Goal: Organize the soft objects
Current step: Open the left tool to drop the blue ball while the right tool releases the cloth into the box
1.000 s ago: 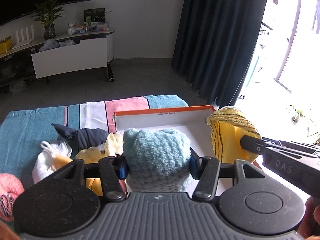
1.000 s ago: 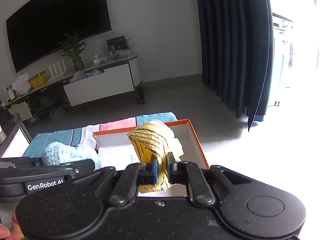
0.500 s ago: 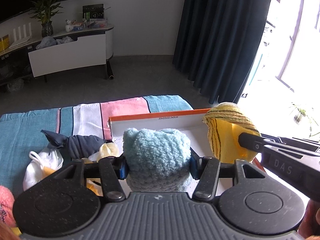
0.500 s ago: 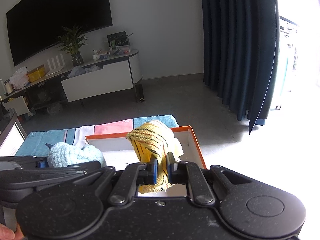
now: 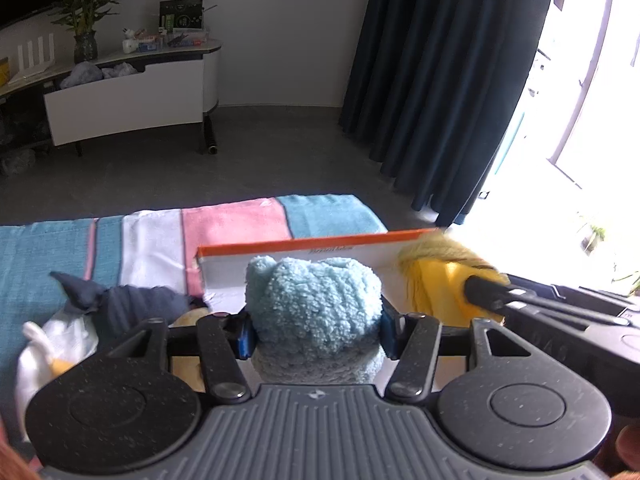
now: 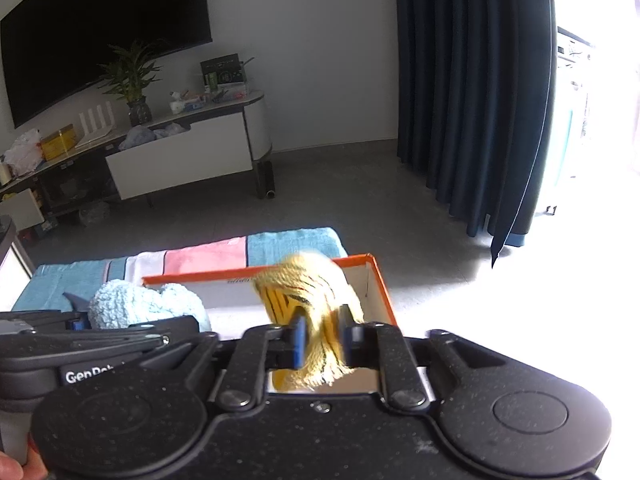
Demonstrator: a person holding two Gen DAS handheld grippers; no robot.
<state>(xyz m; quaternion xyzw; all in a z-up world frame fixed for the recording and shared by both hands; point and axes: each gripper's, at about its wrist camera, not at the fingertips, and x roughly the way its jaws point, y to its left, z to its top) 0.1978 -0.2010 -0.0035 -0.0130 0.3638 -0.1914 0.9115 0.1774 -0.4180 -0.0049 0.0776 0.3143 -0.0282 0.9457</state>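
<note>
My left gripper [image 5: 314, 336] is shut on a fluffy light-blue bundle [image 5: 312, 304] and holds it over the left part of the orange-rimmed white box [image 5: 304, 246]. My right gripper [image 6: 323, 340] stands with its jaws parted a little around a yellow striped knit bundle [image 6: 308, 300], over the right part of the box [image 6: 372, 280]. The yellow bundle [image 5: 436, 280] is blurred in both views. The blue bundle also shows in the right wrist view [image 6: 140, 306].
The box lies on a striped blue, white and pink cloth [image 5: 152, 240]. Left of the box lie a dark navy bundle [image 5: 120, 304], a white bundle [image 5: 52, 344] and a pale yellow one [image 5: 192, 316]. Beyond are grey floor, a TV cabinet [image 5: 128, 92] and dark curtains [image 5: 440, 80].
Both grippers have tilted and sunk toward the box. The right gripper's jaws have widened around the yellow bundle, which now blurs with motion. The left still grips the blue bundle.
</note>
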